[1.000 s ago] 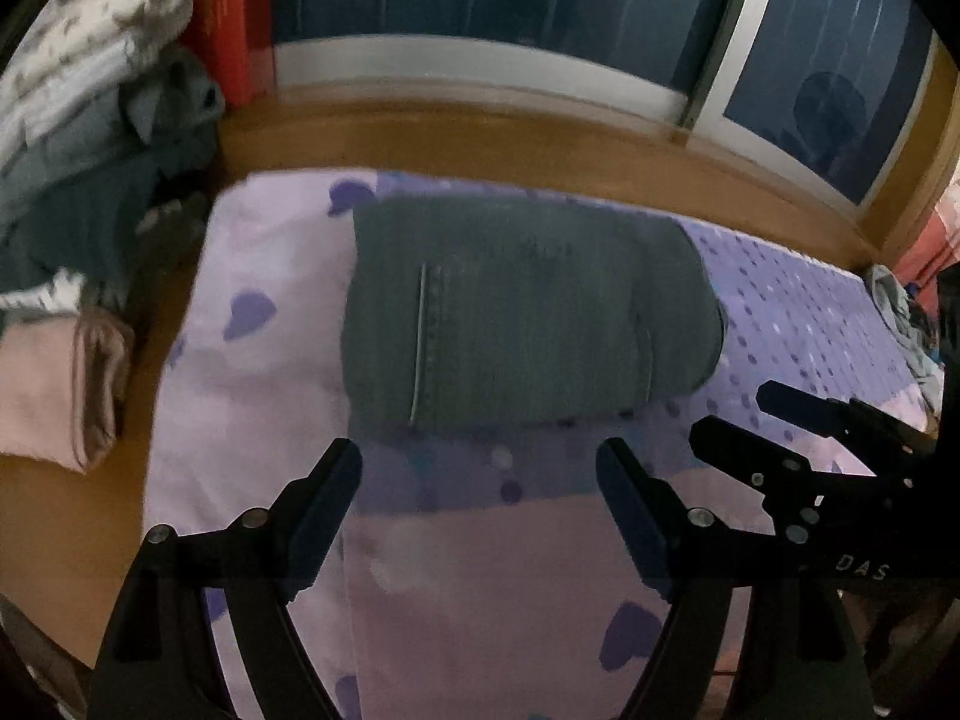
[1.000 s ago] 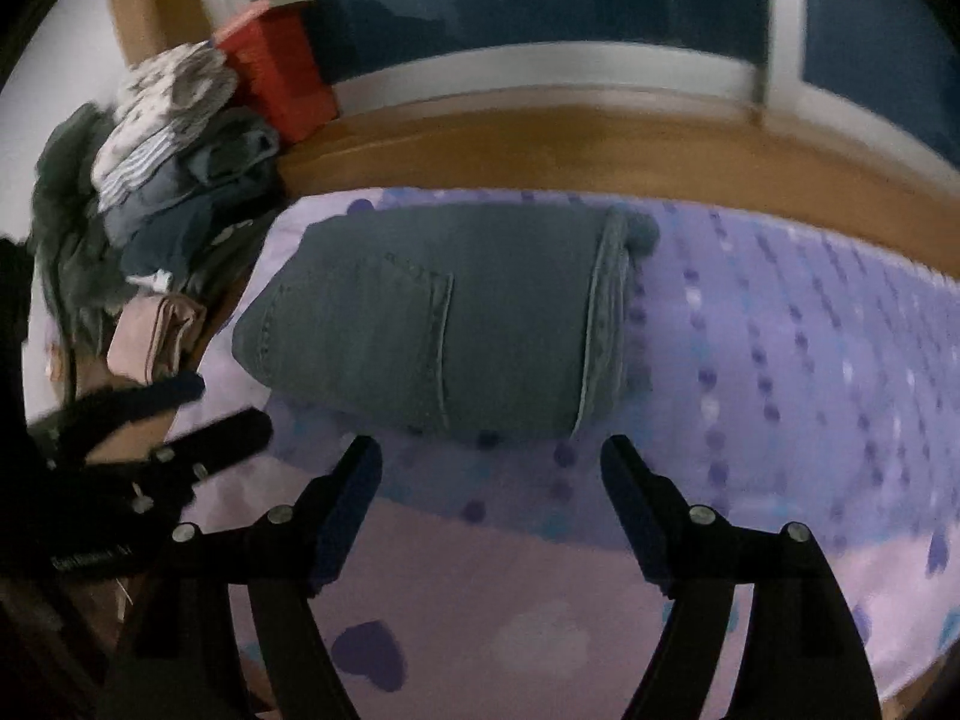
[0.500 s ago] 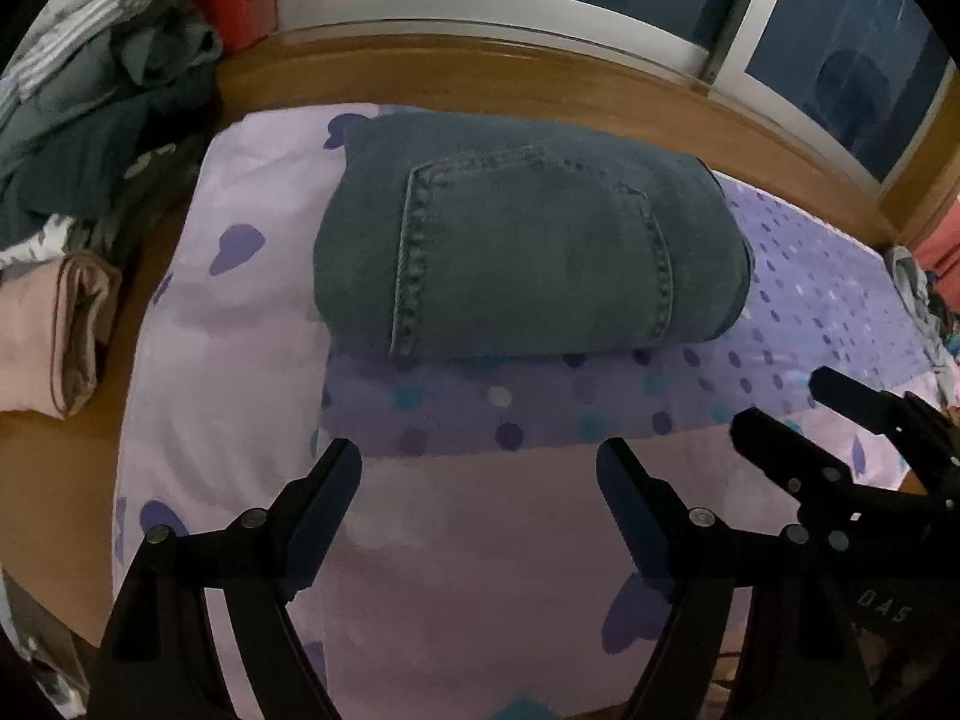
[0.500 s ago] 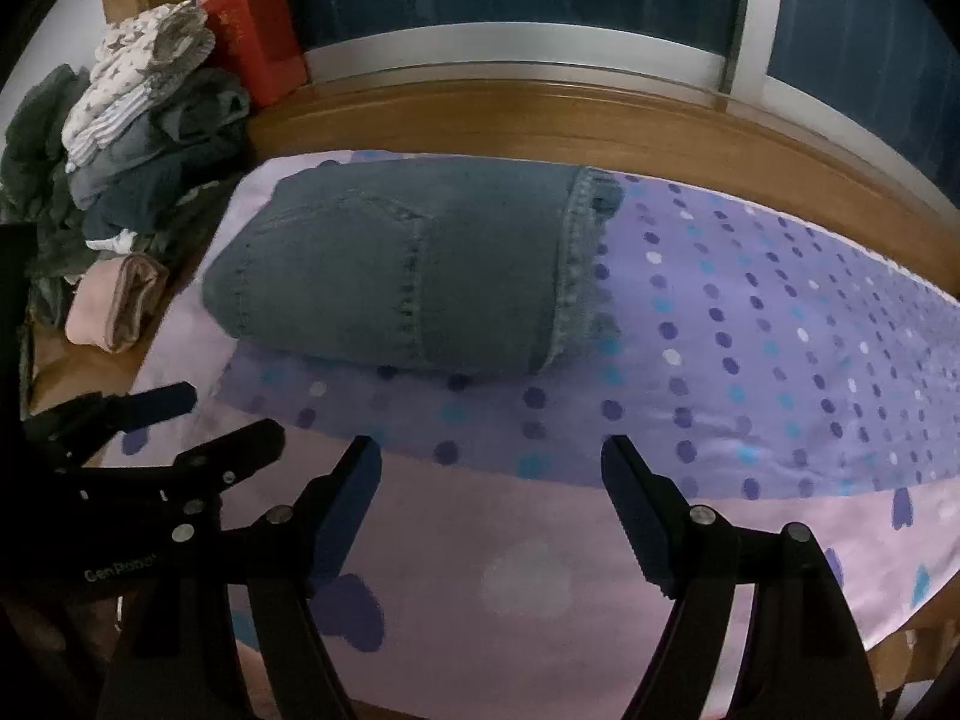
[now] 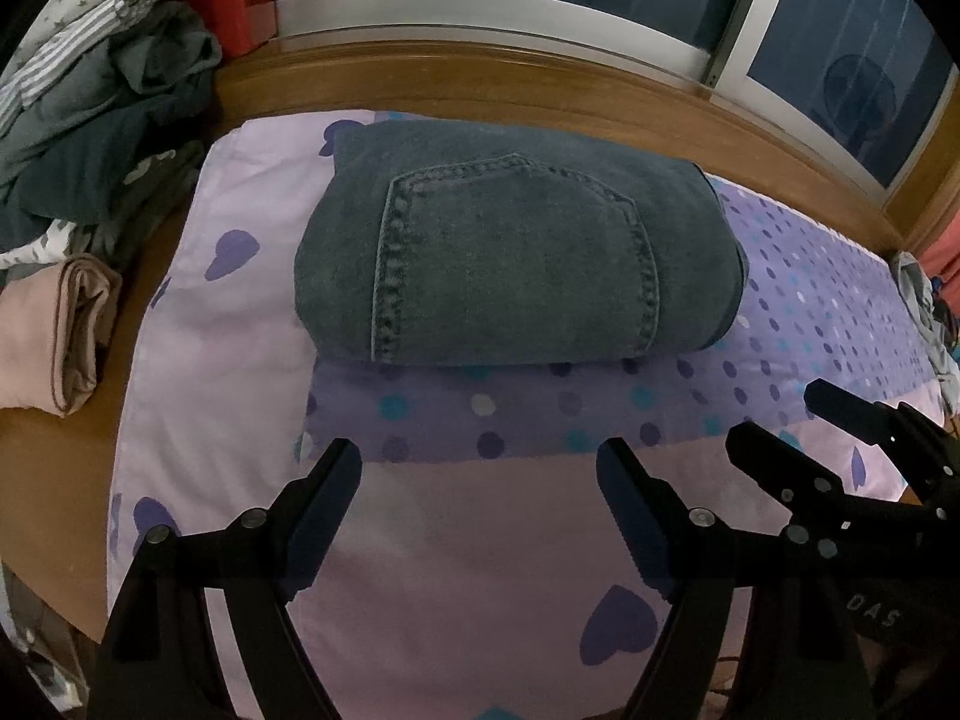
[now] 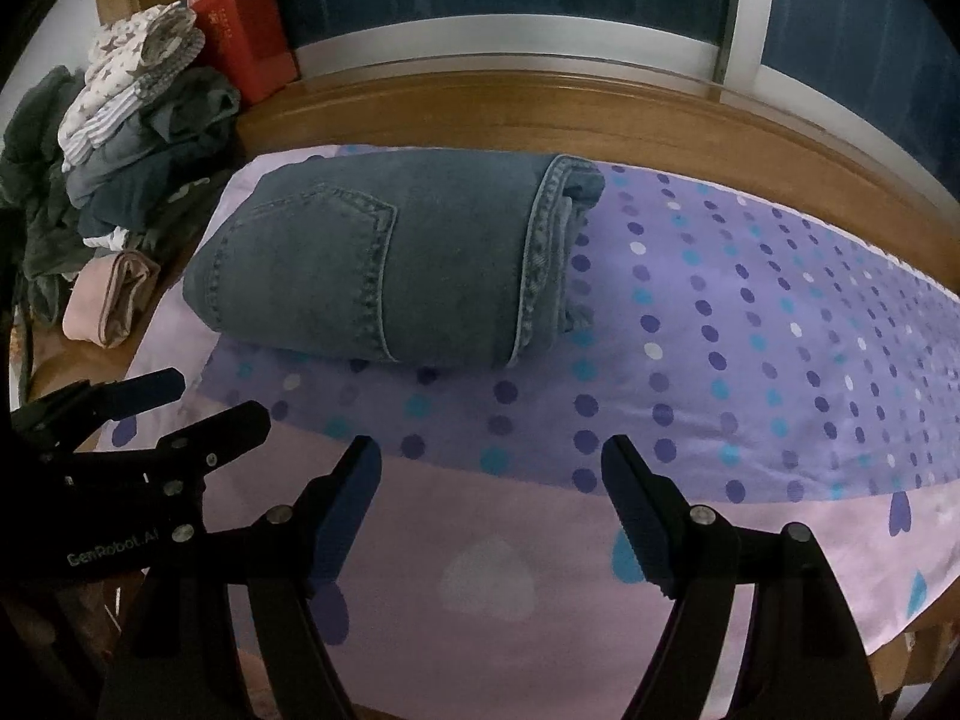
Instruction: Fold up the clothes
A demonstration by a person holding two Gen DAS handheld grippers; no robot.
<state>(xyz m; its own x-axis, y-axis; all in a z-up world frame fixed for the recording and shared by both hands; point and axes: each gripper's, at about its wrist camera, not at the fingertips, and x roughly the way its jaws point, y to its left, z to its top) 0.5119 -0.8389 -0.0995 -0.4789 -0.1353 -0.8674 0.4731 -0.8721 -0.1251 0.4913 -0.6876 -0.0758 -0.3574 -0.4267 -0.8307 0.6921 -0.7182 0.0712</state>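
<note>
A pair of blue jeans [image 5: 516, 252] [image 6: 384, 264] lies folded into a thick block on the purple dotted sheet [image 5: 540, 420] [image 6: 750, 360], back pocket facing up and hems at its right end. My left gripper [image 5: 480, 468] hangs open over the sheet, a short way in front of the jeans, holding nothing. My right gripper [image 6: 492, 468] is open too, in front of the jeans' right half. Each gripper also shows at the edge of the other's view, the right gripper [image 5: 774, 420] and the left gripper [image 6: 210, 396].
A heap of unfolded clothes [image 5: 102, 120] [image 6: 126, 144] sits at the left on the wooden ledge [image 5: 540, 90], with a folded pink garment [image 5: 54, 336] [image 6: 114, 300] beside it and a red box [image 6: 246, 36] behind. A window frame runs along the back. More cloth [image 5: 924, 312] lies far right.
Both grippers have drawn nearer to the jeans and steadied; the jeans now fill more of each view. The jeans themselves have not moved, and both grippers stay open.
</note>
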